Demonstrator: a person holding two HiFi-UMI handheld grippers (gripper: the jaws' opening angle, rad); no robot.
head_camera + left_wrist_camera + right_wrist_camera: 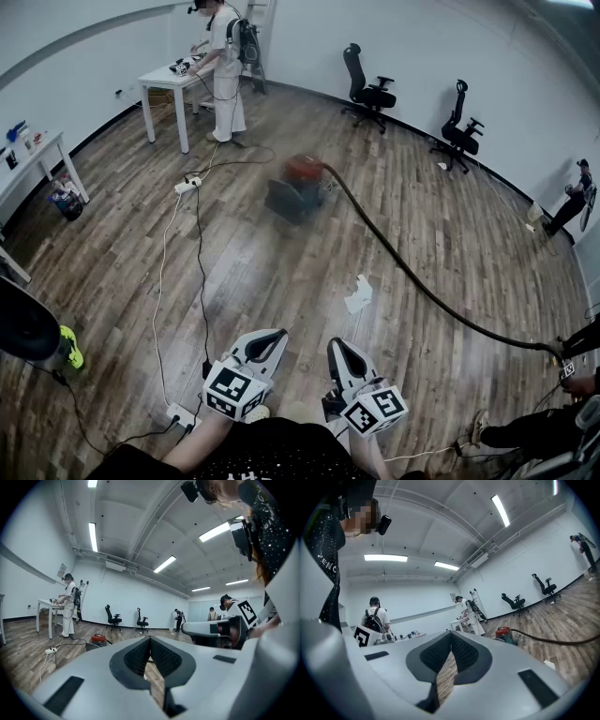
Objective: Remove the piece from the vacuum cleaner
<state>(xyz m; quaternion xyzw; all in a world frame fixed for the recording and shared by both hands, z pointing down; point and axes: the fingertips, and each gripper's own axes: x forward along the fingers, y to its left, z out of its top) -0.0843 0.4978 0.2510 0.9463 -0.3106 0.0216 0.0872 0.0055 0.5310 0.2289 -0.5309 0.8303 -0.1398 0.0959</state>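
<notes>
A red vacuum cleaner [302, 183] stands on the wood floor in the middle of the room, blurred in the head view. Its black hose [422, 281] runs across the floor to the right. Both grippers are held close to my body, well short of the vacuum. My left gripper [278, 334] is shut with nothing in it, and my right gripper [335, 344] beside it is shut and empty too. In the left gripper view the vacuum [98, 639] shows far off past the closed tips [150, 639]. The right gripper view has the vacuum [504, 633] and hose [553, 641] beyond the tips [451, 634].
A white scrap of paper [358, 295] lies on the floor ahead. Cables and a power strip [187, 185] run along the left, with another strip [183, 415] near my feet. A person stands at a white table [173, 80] at the back. Two office chairs [367, 92] [459, 127] stand by the far wall.
</notes>
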